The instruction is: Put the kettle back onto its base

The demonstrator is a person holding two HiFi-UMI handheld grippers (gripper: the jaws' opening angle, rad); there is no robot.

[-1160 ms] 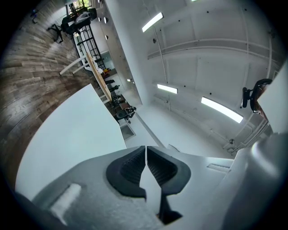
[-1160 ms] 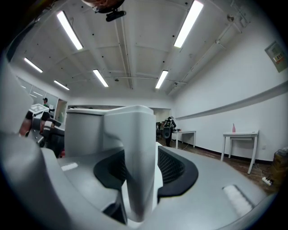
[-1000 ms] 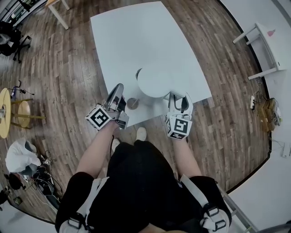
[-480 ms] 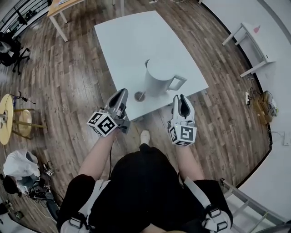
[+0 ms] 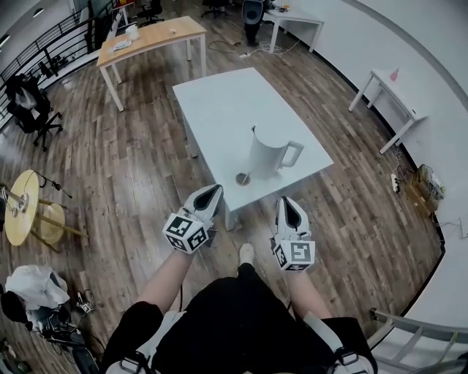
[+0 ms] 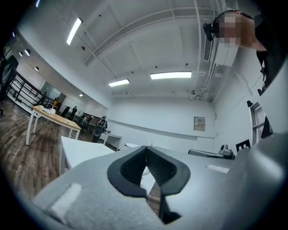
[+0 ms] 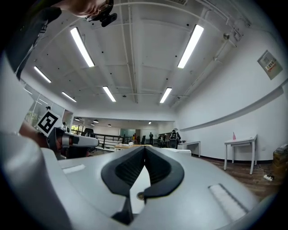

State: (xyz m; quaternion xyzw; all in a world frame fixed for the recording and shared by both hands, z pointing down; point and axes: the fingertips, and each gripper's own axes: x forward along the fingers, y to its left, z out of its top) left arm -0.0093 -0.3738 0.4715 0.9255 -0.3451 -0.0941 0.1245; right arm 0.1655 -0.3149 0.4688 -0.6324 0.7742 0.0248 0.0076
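A tall white kettle (image 5: 269, 155) with an open handle (image 5: 294, 154) on its right stands upright near the front of the white table (image 5: 219, 102). Just left of it lies a small round dark disc (image 5: 242, 178). Whether a base sits under the kettle I cannot tell. Both grippers hang off the table's near edge, above the wooden floor and apart from the kettle. My left gripper (image 5: 213, 190) is shut and empty, and its jaws (image 6: 146, 153) meet. My right gripper (image 5: 285, 201) is also shut with nothing between its jaws (image 7: 145, 151).
A wooden desk (image 5: 150, 33) and a white desk (image 5: 292, 17) stand at the back. A small white side table (image 5: 391, 86) is at the right wall. A round yellow table (image 5: 20, 207) and an office chair (image 5: 28, 98) are at the left. A shoe (image 5: 247, 253) shows below the table edge.
Both grippers have drawn back from the table toward the person. The right gripper's jaws, open beside the kettle handle, have closed empty. The view has lifted and takes in more of the room.
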